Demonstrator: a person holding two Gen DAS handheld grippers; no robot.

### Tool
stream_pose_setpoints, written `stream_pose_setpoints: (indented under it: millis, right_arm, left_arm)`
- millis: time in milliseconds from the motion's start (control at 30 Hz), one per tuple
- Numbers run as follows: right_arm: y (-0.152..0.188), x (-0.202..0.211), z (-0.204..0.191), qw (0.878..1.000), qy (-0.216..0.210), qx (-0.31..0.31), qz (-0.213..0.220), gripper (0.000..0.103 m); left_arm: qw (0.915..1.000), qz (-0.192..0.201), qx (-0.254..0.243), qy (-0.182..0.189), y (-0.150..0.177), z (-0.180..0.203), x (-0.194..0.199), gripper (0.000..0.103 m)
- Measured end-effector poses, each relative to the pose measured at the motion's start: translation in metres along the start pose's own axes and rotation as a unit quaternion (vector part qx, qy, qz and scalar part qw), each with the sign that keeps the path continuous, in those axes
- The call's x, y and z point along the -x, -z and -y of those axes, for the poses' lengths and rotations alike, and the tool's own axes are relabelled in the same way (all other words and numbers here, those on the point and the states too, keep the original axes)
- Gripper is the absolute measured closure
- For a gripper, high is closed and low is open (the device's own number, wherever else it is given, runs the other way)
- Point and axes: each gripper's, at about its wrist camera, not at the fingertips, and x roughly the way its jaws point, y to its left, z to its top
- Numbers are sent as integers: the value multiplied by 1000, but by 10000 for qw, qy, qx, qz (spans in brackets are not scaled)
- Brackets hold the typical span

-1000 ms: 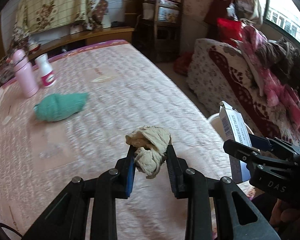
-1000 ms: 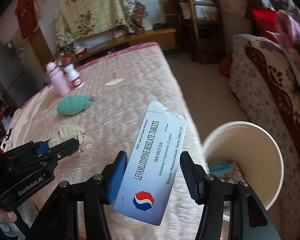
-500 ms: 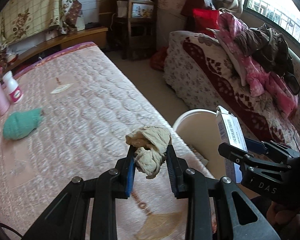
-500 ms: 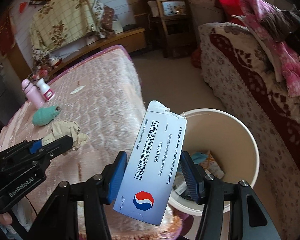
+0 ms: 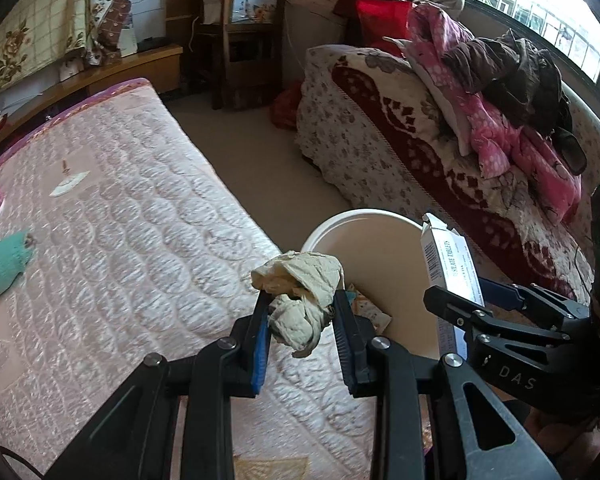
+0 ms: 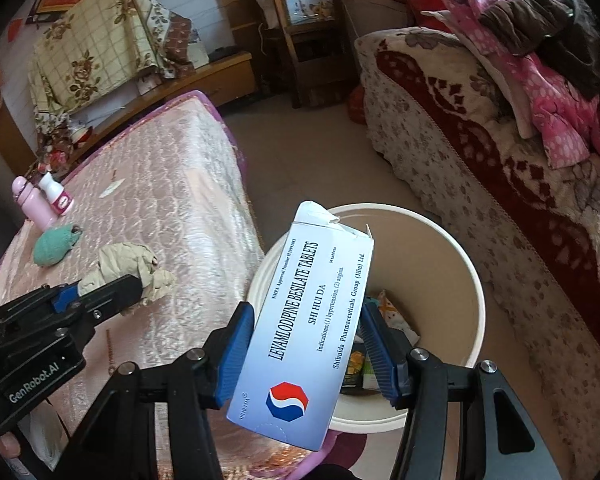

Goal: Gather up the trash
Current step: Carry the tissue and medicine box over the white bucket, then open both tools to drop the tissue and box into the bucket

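Over bin (image 6: pixel 474 280), "LEVAMLODIPINE BESILATE TABLETS" box (image 6: pixel 304 324)

The right claw (image 6: pixel 306 344) gripped a white cardboard tablet box (image 6: pixel 306 320) between its blue pads, tilted, above a round cream plastic bin (image 6: pixel 470 280) holding a few wrappers. At left, the left claw (image 6: pixel 112 286) pinched a crumpled beige tissue wad (image 6: pixel 128 258) over a pink quilted mattress (image 6: pixel 172 196). Farther back lay a teal knitted bundle (image 6: pixel 54 246), beside a pink bottle (image 6: pixel 32 202) and a white bottle (image 6: pixel 56 194).
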Motion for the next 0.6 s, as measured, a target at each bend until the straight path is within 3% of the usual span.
stream_pose_setpoints:
  millis: [600]
  right_arm:
    - [-1,-12,39,9985,321,-399,-192,44]
  left_arm:
    - [9990,-147,16,424,-9,23,-31,71]
